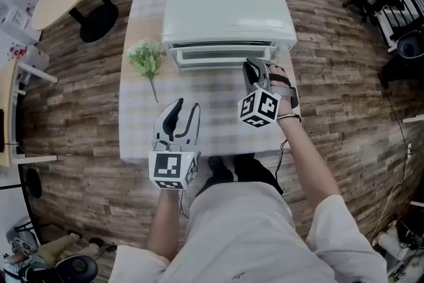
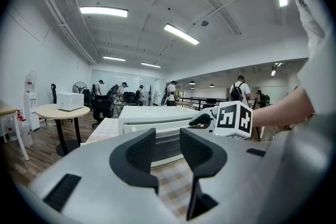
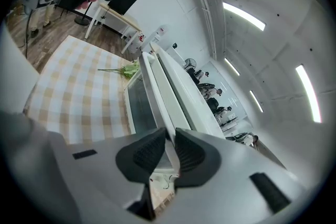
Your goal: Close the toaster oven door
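Nearest, left tongs (image 1: pixel 184 108) parted and empty over the near counter (image 1: pixel 136 132); beyond, right tongs (image 1: pixel 255 67) pinched narrowly on the right end of the toaster oven door (image 1: pixel 215 57), apparently raised almost flush at far centre, leaving only final seating and release.

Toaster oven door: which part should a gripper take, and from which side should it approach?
Take the handle, the thin white bar along the edge of the door, coming from the front near its right end. The bar is narrow and stands off the door, so jaws fit across it. The right gripper is shut on it there.
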Available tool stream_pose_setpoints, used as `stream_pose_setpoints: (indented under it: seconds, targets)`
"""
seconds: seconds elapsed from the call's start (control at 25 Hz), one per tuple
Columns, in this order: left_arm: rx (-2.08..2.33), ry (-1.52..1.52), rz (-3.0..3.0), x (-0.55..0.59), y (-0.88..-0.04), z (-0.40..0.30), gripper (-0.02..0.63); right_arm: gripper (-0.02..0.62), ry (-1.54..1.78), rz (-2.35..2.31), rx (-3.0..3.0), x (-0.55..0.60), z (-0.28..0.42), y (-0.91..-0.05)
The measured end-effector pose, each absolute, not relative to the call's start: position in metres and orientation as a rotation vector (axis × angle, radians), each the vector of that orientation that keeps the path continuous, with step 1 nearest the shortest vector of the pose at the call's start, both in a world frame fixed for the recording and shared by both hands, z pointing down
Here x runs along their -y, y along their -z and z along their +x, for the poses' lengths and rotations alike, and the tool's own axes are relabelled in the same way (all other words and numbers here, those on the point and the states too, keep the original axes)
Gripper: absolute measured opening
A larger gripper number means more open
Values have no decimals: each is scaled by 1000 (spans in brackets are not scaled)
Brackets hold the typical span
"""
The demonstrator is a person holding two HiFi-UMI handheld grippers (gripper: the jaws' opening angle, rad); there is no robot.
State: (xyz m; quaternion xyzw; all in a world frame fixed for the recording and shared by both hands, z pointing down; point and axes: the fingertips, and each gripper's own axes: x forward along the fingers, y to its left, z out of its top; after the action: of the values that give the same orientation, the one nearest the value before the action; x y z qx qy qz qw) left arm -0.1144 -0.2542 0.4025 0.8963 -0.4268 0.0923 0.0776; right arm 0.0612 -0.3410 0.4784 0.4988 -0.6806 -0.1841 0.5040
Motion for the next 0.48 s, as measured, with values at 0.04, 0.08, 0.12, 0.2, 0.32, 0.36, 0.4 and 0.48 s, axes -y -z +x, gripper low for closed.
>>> stream_pose_setpoints:
  seconds: [0.04, 0.08, 0.12, 0.2, 0.32, 0.36, 0.4, 0.48]
  targets:
    - [1278, -277, 2685, 254, -403, -115, 143, 44, 444, 1206, 1643, 342, 61, -478]
    - [1278, -277, 2685, 255, -403, -115, 143, 45, 444, 1208, 1642, 343, 62, -478]
    - [1278, -276, 2685, 255, -403, -116, 143, 44, 444, 1210, 1641, 344, 62, -478]
    - [1278, -275, 2686, 256, -403, -117, 143, 44, 443, 1213, 1639, 346, 62, -477]
    - [1277, -274, 2688, 257, -402, -117, 143, 45, 442, 1216, 1637, 348, 63, -477]
    - [1277, -274, 2688, 257, -402, -118, 143, 44, 443, 1217, 1636, 349, 63, -477]
    - [1277, -274, 2689, 257, -402, -118, 143, 44, 444, 1218, 1635, 350, 63, -477]
    - [1278, -275, 2691, 257, -401, -119, 143, 45, 443, 1222, 1633, 352, 63, -476]
